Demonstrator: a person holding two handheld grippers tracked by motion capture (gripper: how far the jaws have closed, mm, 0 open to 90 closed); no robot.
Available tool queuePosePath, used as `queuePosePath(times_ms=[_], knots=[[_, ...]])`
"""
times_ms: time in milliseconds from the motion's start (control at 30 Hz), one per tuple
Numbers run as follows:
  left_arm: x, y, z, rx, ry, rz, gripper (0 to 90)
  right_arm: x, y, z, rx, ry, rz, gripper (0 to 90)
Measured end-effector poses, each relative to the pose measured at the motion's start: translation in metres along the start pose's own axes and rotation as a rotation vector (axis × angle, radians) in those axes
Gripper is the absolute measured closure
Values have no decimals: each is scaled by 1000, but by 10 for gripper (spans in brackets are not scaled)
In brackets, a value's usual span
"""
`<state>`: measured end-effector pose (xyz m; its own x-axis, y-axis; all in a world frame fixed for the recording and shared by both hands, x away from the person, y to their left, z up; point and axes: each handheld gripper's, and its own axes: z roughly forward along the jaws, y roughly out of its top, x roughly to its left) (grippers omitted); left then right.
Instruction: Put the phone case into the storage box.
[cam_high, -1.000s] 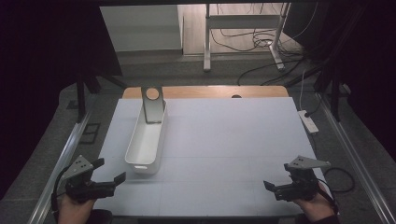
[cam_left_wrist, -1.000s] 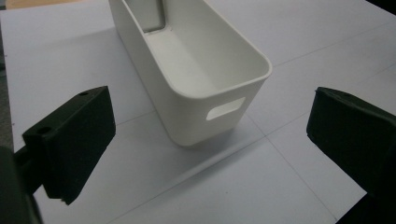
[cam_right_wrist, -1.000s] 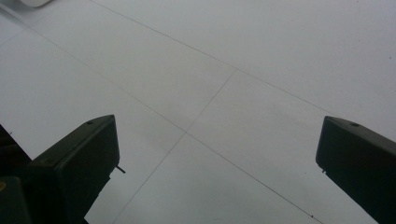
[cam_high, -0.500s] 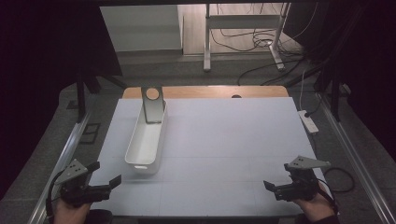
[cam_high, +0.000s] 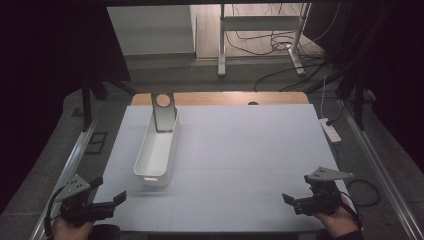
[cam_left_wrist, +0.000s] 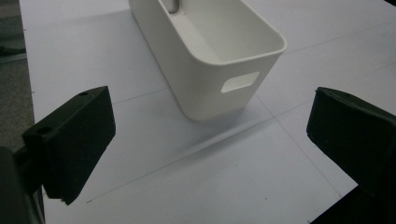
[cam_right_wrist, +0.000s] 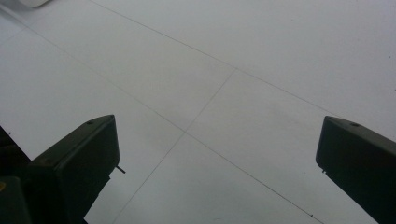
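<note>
A long white plastic bin (cam_high: 156, 147) lies lengthwise on the left half of the white table top (cam_high: 240, 150). A grey metal plate with a round hole (cam_high: 164, 112) leans upright in the bin's far end. My left gripper (cam_high: 110, 190) hovers at the near left corner, open and holding nothing, a short way in front of the bin's near end. In the left gripper view the bin (cam_left_wrist: 210, 51) and its handle slot sit just beyond the wide-apart jaws of the left gripper (cam_left_wrist: 210, 140). My right gripper (cam_high: 298, 192) is open at the near right corner. In its own view the right gripper (cam_right_wrist: 217, 154) frames bare table.
A white power strip (cam_high: 330, 130) lies off the table's right edge, with a cable running from it. A wooden strip (cam_high: 225, 98) borders the far side. Metal rails (cam_high: 75, 160) flank the table. Cables and a stand's legs (cam_high: 260, 45) occupy the floor beyond.
My left gripper has drifted left and back toward the near edge, away from the bin. The right gripper and the bin have stayed put.
</note>
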<state>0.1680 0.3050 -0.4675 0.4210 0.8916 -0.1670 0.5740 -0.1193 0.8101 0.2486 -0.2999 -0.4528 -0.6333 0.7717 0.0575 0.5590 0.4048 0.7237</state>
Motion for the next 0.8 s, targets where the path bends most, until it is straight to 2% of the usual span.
queuePosePath(times_ms=[400, 567, 800], knots=[[2, -7, 0, 46, 16, 11, 21, 0, 0, 0, -2, -2, 3, 0], [3, -8, -1, 47, 11, -5, 21, 0, 0, 0, -1, -4, 3, 0], [3, -7, 0, 52, 11, -7, 21, 0, 0, 1, 1, -3, 5, 0]])
